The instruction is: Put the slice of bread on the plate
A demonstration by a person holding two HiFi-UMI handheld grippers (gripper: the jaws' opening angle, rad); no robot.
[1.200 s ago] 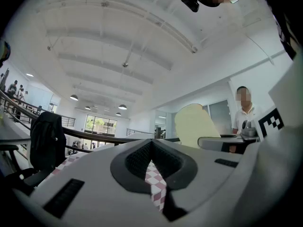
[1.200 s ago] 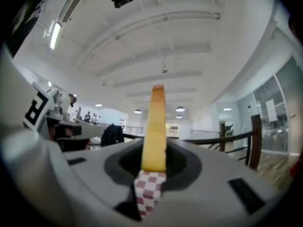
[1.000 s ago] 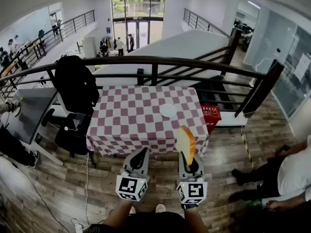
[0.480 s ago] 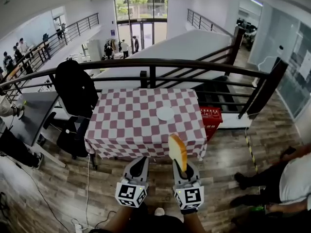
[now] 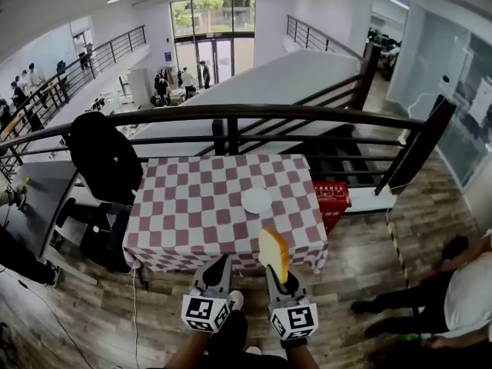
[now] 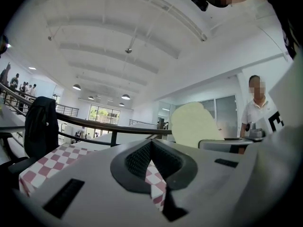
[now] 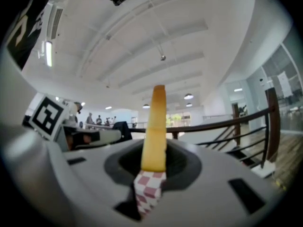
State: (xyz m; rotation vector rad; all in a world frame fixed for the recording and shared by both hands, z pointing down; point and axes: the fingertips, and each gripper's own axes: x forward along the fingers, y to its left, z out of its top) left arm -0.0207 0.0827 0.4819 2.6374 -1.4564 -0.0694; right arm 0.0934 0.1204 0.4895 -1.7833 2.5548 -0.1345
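Note:
In the head view my right gripper [image 5: 281,277] is shut on the lower edge of a slice of bread [image 5: 274,254], which stands upright with its yellow-brown crust facing me. It hangs in front of the near edge of the red-and-white checked table [image 5: 192,202]. The white plate [image 5: 256,201] lies on the cloth, beyond the bread and slightly left of it. In the right gripper view the bread [image 7: 155,126] rises edge-on from between the jaws. My left gripper [image 5: 218,270] is beside it, shut and holding nothing; its own view shows the bread [image 6: 194,124] to the right.
A dark railing [image 5: 231,114] runs behind the table, with a drop beyond it. A black jacket hangs on a chair [image 5: 104,160] at the table's left. A red basket [image 5: 332,197] stands at its right. A person [image 5: 461,283] sits on the wooden floor at right.
Both grippers have sunk lower in the head view and drifted a little left. The bread stays upright in the right gripper. The plate now sits closer above the bread.

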